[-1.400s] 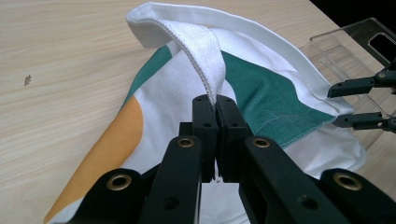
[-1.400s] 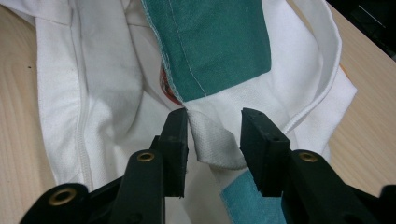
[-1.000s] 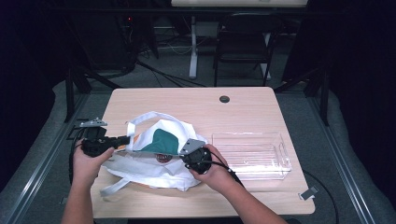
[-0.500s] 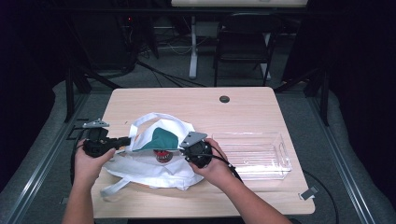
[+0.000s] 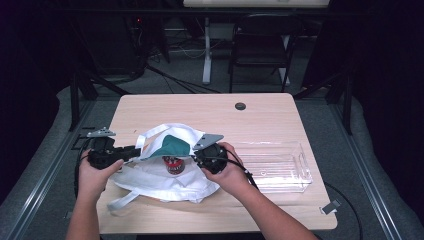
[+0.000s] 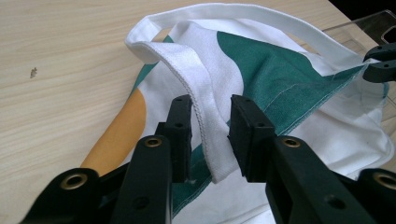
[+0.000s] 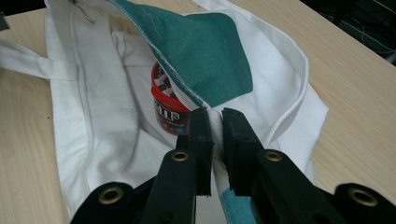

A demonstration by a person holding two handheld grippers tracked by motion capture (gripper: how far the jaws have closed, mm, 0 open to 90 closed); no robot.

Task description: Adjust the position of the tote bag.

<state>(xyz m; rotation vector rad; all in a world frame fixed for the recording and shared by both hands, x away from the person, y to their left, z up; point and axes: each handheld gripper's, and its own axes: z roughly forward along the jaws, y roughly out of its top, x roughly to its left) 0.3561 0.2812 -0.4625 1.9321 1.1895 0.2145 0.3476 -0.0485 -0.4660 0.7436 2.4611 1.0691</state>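
Your right gripper (image 7: 214, 140) clamps the tote bag (image 5: 165, 175) rim to keep its mouth open over the red can (image 7: 166, 109), while your left gripper (image 6: 211, 135) jaws have just been opening, the hem loose between them.

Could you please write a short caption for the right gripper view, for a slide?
Right claw pinches the rim of the white-and-green tote bag, with a red-lidded cup inside.

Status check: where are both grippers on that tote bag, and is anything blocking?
Left gripper jaws just opening, bag hem loose between them. Right gripper shut on tote bag rim, holding the mouth up. Red-lidded jar inside. Clear tray beside the bag; no obstruction.
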